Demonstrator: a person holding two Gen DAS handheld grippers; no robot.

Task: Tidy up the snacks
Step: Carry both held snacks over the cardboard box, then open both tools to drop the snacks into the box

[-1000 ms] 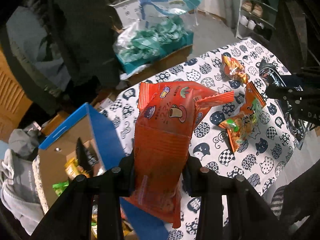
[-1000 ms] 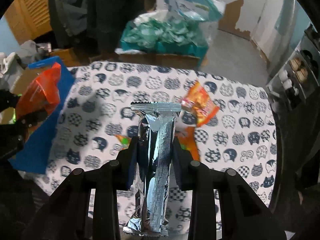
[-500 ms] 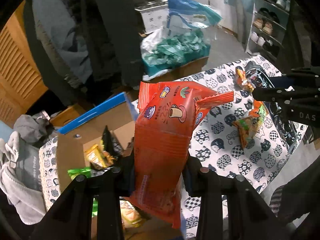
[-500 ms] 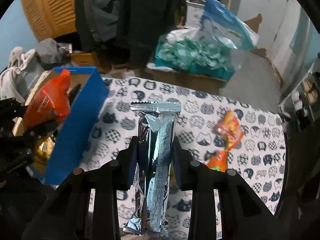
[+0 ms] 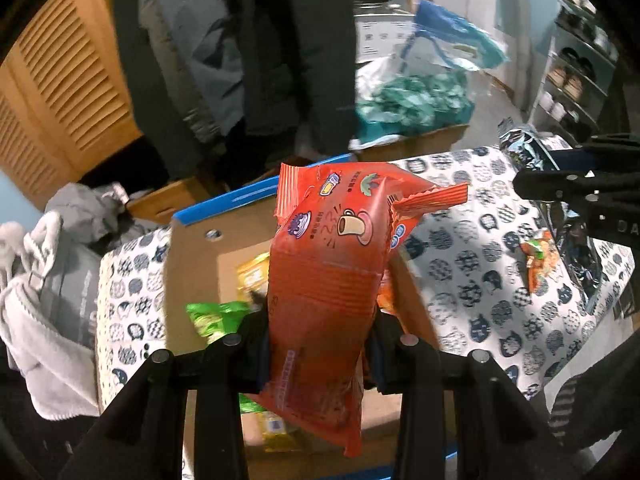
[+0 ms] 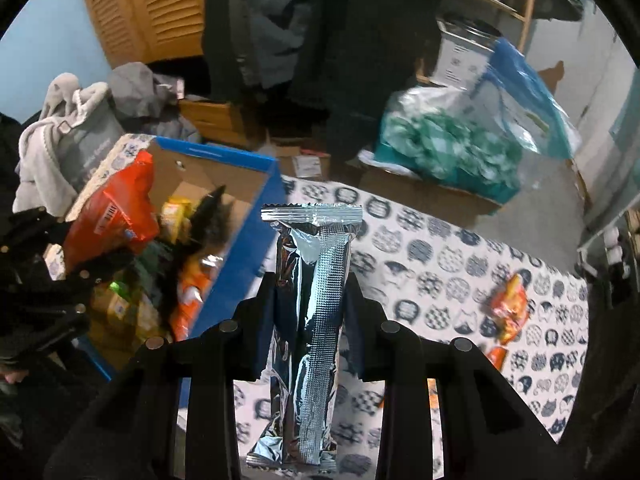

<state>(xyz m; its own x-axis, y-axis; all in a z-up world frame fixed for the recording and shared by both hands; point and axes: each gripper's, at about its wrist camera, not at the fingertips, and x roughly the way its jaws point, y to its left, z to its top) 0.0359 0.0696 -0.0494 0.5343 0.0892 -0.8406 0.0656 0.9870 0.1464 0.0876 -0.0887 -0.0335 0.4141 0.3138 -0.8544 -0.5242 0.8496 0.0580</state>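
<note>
My left gripper [image 5: 320,340] is shut on a red snack packet [image 5: 332,264] and holds it upright over the open cardboard box [image 5: 192,264] with blue outer walls. Several yellow, green and orange packets lie inside the box. My right gripper [image 6: 310,304] is shut on a long silver foil packet [image 6: 316,280], held above the cat-print tablecloth [image 6: 420,264] just right of the box's blue wall [image 6: 244,256]. In the right wrist view the left gripper [image 6: 60,264] and its red packet [image 6: 116,212] hang over the box at the left.
Small orange snack packets [image 6: 508,312] [image 5: 538,260] lie on the cloth to the right. Beyond the table stand a box of teal bags [image 6: 448,148], hanging dark coats [image 5: 296,52] and a wooden louvred door [image 5: 60,80]. Grey clothes [image 5: 44,280] are piled at the left.
Both grippers have moved left with their packets. The red packet went from beside the box's blue wall to over its open inside; the silver packet came close to the box's right wall.
</note>
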